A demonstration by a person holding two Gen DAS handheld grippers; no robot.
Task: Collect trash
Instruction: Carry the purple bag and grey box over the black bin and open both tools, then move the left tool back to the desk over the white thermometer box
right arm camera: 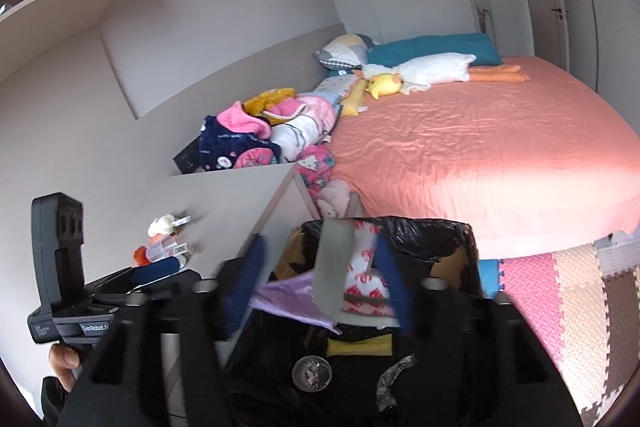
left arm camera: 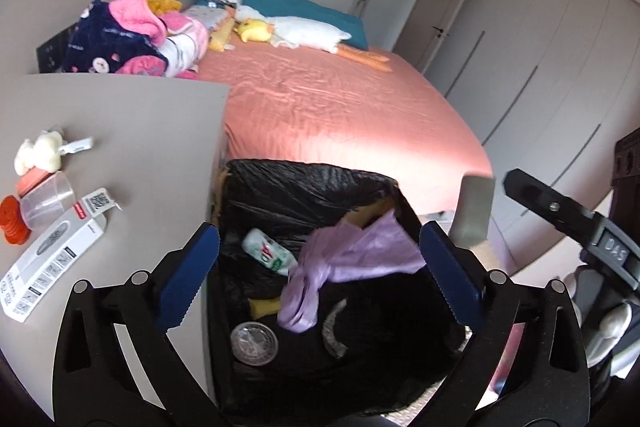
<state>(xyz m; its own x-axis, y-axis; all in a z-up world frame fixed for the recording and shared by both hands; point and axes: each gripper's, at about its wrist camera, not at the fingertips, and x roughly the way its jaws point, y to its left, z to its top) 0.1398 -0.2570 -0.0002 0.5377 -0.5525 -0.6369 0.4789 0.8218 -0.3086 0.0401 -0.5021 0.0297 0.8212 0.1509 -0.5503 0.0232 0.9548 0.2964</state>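
Note:
A cardboard bin lined with a black bag (left arm camera: 320, 183) stands between the grey table and the bed. Inside lie a lilac bag (left arm camera: 352, 259), a white-green bottle (left arm camera: 268, 253), a clear round lid (left arm camera: 254, 343), a yellow scrap and foil. My left gripper (left arm camera: 320, 275) is open and empty over the bin. My right gripper (right arm camera: 320, 291) is open above the bin (right arm camera: 432, 231); a blurred grey flat piece (right arm camera: 334, 267) hangs in the air between its fingers, also seen in the left wrist view (left arm camera: 474, 211).
The grey table (left arm camera: 140, 147) holds a white box (left arm camera: 52, 255), a clear cup (left arm camera: 46, 201), an orange cap (left arm camera: 12, 223) and a white plush toy (left arm camera: 40, 151). The pink bed (left arm camera: 340, 107) carries pillows, toys and blankets. Foam mats (right arm camera: 560, 291) cover the floor.

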